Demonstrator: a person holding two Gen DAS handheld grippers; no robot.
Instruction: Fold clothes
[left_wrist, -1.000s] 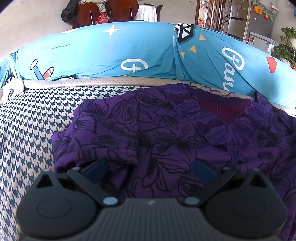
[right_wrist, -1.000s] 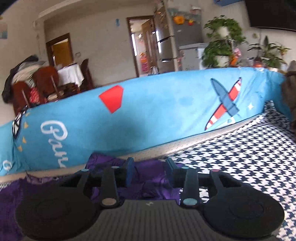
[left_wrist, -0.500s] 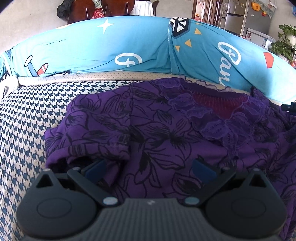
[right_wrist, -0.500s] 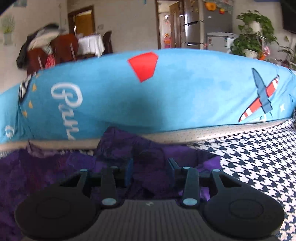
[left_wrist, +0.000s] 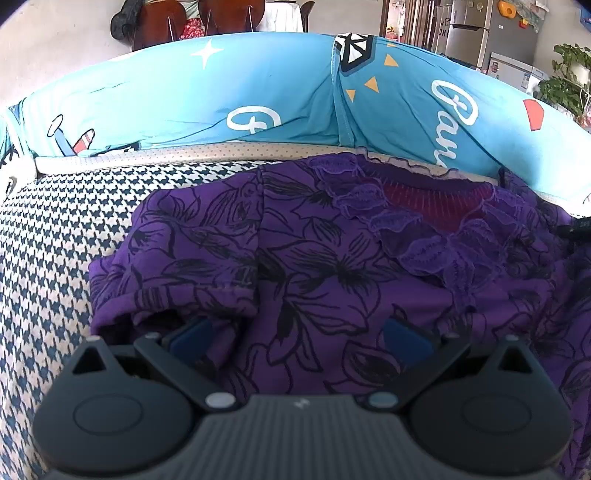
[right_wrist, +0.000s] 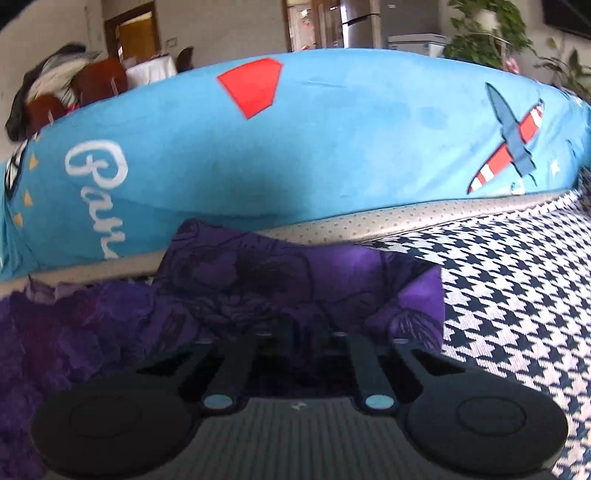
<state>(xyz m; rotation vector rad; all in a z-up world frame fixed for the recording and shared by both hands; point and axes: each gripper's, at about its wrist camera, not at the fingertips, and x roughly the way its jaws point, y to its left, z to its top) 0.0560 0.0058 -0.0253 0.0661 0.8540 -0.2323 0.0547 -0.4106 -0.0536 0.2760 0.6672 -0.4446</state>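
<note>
The right hand-held gripper (right_wrist: 299, 334) is pointing down and forward into a purple flowered garment (right_wrist: 295, 273), and its jaws have just been closing until almost no gap is left between them; dark purple cloth is bunching exactly where the tips meet, so it appears to be pinching a fold of what looks like a sleeve, though shadow is hiding the contact itself. Just beyond and to the right of these tips, the sleeve's cut end (right_wrist: 424, 295) is lying on a houndstooth-patterned cover (right_wrist: 517, 295). Beyond that, a long blue cushion (right_wrist: 332, 140) is running from side to side along the far edge. The rest of the garment is stretching away to this gripper's left. The left hand-held gripper (left_wrist: 295, 332) is sitting over the garment's other side with its jaws standing wide apart, holding nothing, while cloth is lying between its blue pads (left_wrist: 404, 338) without being pressed. Ahead of it and slightly right, the lace-trimmed neckline (left_wrist: 424, 206) is facing the cushion, so the garment's long axis is running from the cushion back toward the person. The other sleeve (left_wrist: 177, 258) is lying ahead and to its left. The right hand is the nearer one for folding its sleeve inward, toward its left.
</note>
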